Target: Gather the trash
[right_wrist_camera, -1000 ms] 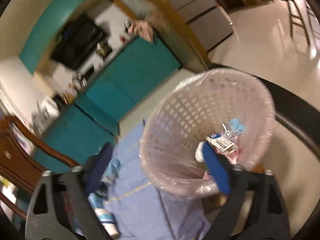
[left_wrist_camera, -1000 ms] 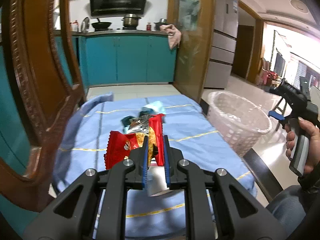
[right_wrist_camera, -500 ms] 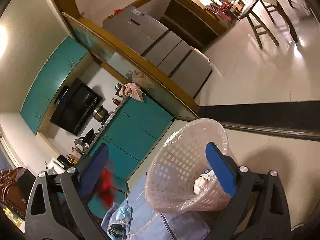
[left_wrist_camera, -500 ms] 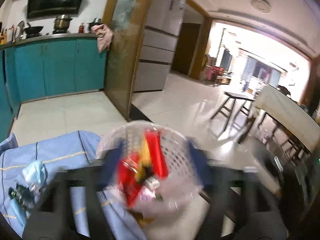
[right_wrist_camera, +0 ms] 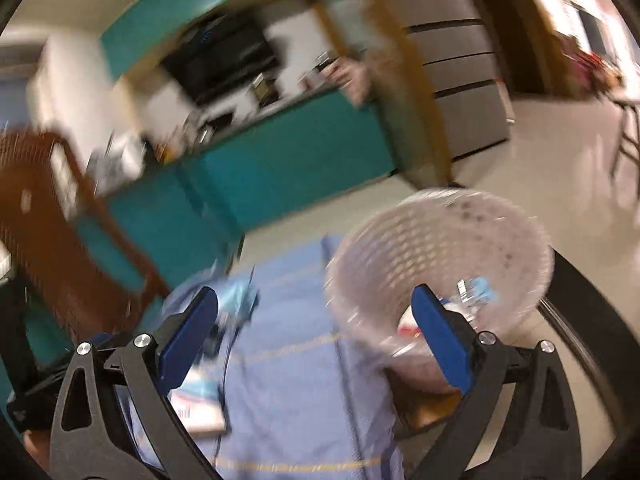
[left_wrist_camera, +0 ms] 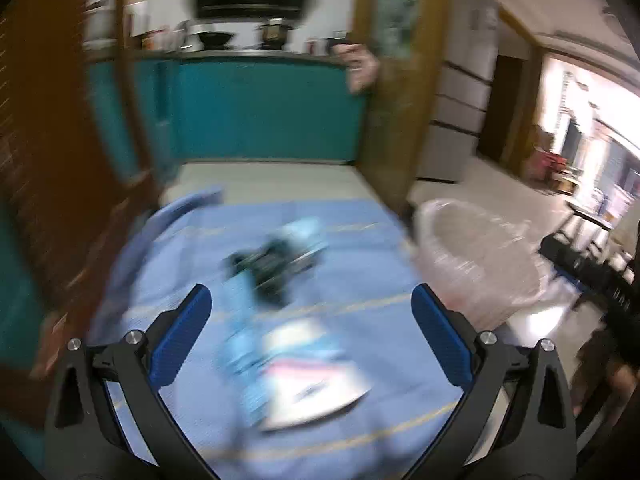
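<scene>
The left gripper [left_wrist_camera: 310,314] is seen with its jaws opening to their widest, nothing between the blue pads [left_wrist_camera: 182,338]; it hangs above the blue tablecloth [left_wrist_camera: 372,256]. The right gripper [right_wrist_camera: 314,334] is likewise spread wide and empty, pointed partly over the cloth and partly at the white lattice basket [right_wrist_camera: 440,240], which stands just beside the cloth's right edge. Some wrappers are already seen inside the basket.

The remaining trash is spread on the tablecloth. A flat white packet [left_wrist_camera: 316,380] lies nearest, toward the near edge of the cloth, with a pale blue wrapper [left_wrist_camera: 240,356] touching its left side. Farther back, near the middle of the cloth, a dark crumpled wrapper [left_wrist_camera: 268,268] lies against a light blue piece [left_wrist_camera: 308,232]. Both views are blurred, so print and exact outlines cannot be read.

All of it is judged light, thin and soft, likely slippery film that crumples under the pads. The white packet is probably best pinched at a raised edge or corner, since a flat face offers little purchase and cloth could be caught along with it. The crumpled dark wrapper offers folds for an easier grip.
</scene>
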Demonstrator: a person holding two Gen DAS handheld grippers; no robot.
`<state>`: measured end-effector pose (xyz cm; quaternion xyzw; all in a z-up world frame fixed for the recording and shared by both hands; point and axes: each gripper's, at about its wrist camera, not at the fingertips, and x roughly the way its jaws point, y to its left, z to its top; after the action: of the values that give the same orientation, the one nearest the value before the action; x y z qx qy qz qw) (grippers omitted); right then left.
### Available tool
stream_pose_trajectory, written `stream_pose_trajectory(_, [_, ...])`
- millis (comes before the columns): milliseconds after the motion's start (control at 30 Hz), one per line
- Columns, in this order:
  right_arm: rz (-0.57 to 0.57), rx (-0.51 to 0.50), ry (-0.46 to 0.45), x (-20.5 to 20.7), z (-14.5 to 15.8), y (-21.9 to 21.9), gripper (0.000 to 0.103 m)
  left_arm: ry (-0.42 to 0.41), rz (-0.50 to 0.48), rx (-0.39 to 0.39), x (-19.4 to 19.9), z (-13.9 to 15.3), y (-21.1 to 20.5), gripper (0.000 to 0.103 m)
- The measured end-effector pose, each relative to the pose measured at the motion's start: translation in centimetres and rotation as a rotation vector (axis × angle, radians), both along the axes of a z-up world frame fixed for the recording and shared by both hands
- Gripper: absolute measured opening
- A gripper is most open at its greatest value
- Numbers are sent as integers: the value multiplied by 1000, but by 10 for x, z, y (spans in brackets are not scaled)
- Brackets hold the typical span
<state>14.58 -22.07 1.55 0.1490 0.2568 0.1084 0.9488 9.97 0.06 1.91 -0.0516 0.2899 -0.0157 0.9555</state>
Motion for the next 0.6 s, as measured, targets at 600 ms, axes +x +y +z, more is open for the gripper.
stream_pose_trajectory(600, [153,-144,43,-25,-16,68,95,88,6,14,-23,-33,19,100])
